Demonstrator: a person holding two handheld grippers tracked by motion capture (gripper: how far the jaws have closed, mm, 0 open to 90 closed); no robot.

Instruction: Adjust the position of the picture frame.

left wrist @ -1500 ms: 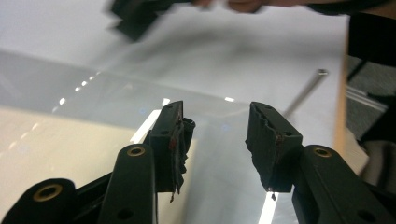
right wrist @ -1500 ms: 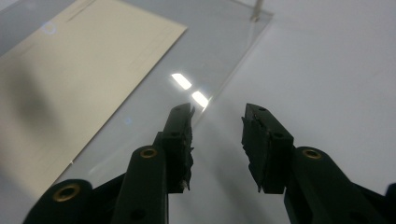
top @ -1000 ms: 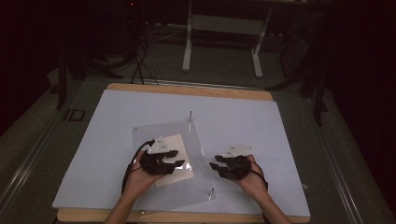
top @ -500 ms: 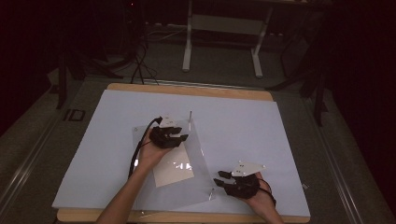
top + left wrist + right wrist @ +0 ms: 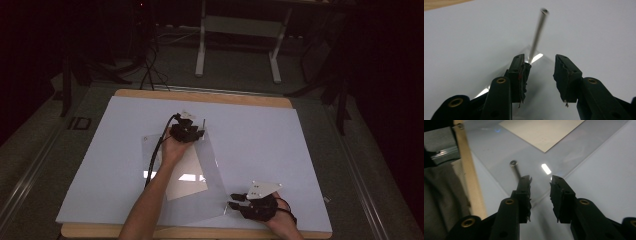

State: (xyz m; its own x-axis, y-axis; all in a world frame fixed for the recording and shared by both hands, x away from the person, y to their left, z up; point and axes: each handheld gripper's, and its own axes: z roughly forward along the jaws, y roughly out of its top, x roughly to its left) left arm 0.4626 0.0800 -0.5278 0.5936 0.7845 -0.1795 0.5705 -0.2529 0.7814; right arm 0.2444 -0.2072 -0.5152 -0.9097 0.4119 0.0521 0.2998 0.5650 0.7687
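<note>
On the white table [image 5: 300,150] lies a clear plastic sheet [image 5: 212,170], thin, floppy and slick. Left tongs [image 5: 541,72] are narrowing, spread at its far corner beside a metal pin [image 5: 537,37]; right tongs [image 5: 540,192] are narrowing, spread at the near corner. Pinch those corners, I'd say.
</note>
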